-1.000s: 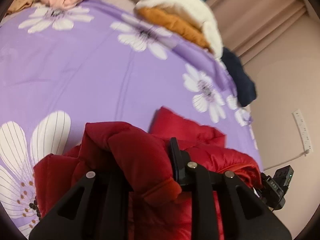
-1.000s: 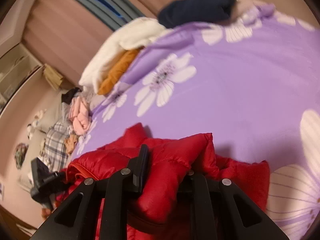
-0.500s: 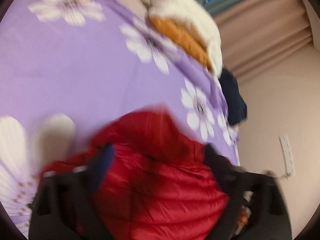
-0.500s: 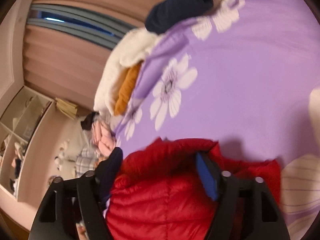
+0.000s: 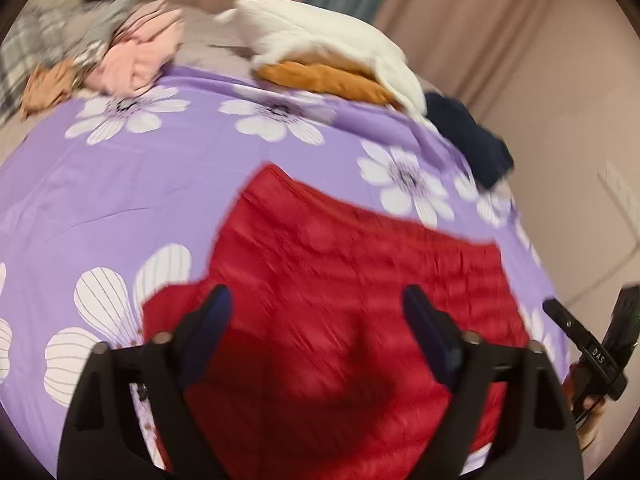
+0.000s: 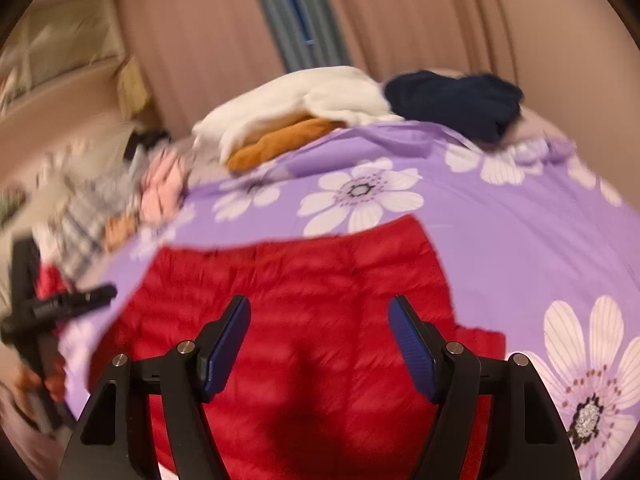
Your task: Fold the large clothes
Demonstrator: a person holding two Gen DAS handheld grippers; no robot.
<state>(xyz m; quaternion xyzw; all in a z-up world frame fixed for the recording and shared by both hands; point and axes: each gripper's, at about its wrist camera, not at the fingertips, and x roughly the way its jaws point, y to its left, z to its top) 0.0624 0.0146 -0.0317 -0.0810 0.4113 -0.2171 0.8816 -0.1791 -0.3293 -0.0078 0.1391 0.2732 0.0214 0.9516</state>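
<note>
Left wrist view: bed (image 5: 120, 184) first, its red jacket (image 5: 340, 280) lying flat and folded near the near edge, more folds likely left. White pile (image 5: 328, 40) and navy garment (image 5: 472, 140) crowd the far edge. Left gripper (image 5: 316, 320) and right gripper (image 6: 320, 332) jaws closing, wide apart, empty

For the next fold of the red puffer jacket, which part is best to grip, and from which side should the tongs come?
Probably the far corners of the red puffer jacket, reached from the near side over its top. It lies flat on the purple sheet, and its far edge is a free, clear line to lift and bring back. The left tongs and right tongs are closing slightly, still wide apart, with nothing gripped.
</note>
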